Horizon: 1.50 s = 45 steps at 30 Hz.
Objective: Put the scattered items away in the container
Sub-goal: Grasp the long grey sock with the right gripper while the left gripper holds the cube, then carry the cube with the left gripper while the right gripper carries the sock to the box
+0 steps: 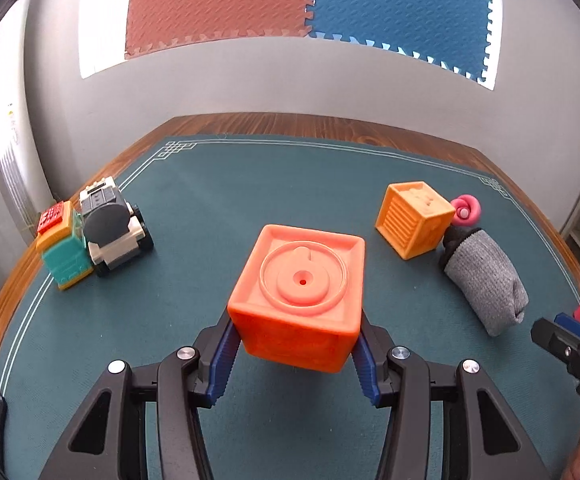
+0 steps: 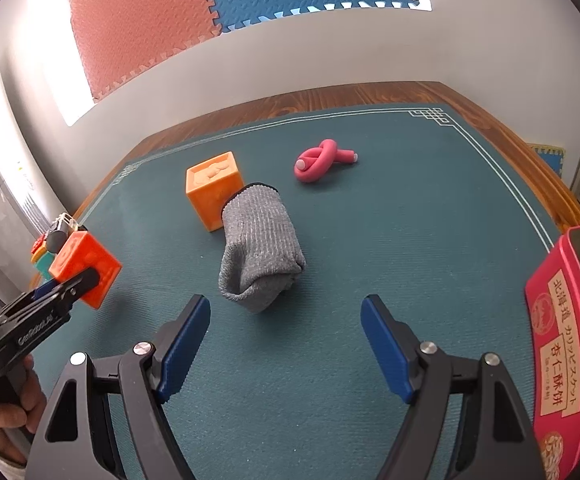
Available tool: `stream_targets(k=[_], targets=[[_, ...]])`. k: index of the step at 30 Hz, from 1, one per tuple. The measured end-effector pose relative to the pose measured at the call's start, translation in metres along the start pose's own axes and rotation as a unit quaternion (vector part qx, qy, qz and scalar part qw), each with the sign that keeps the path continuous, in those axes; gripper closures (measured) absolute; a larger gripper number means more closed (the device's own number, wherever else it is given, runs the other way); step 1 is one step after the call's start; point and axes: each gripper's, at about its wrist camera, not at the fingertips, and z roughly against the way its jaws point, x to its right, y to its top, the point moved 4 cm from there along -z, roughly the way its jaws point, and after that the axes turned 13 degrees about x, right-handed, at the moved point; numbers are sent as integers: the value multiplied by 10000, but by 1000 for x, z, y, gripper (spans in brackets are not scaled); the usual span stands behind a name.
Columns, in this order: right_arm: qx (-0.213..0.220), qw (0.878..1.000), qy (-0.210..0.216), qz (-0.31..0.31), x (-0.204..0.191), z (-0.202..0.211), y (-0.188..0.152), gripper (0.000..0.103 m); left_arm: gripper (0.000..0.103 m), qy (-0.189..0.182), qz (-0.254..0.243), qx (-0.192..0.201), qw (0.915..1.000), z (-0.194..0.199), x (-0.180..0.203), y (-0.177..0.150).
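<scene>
Your left tongs (image 1: 295, 354) pinch the orange-red embossed toy cube (image 1: 299, 294) by its two side faces, lifted clear of the table mat (image 1: 218, 200). It looks soft and light, so squeeze gently at mid-height. Your right tongs (image 2: 286, 342) are spread wide and hold nothing, near the rolled grey sock (image 2: 260, 244); the pink tin (image 2: 561, 320) sits at the right edge.
</scene>
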Motion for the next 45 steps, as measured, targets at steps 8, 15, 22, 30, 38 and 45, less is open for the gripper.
stream_targets(k=[8,15,22,30,38,45], targets=[[-149,9993,-259,241,-5,-21,18,22,50,-107,-77,78,9999,5,3,1],[-327,9985,-304,326,-15,-60,28,22,50,-143,-83,158,9997,11,3,3],[-574,9976,-248,302,-20,-86,18,22,50,-149,-107,163,9997,12,2,3],[-539,9963,-372,562,-24,-83,13,55,50,-160,-161,173,9996,12,6,2],[-272,9976,-338,539,-28,-59,17,58,50,-150,-233,315,9991,20,9,5],[54,9985,-285,456,-30,-23,23,58,50,-142,-301,468,9983,27,13,8]])
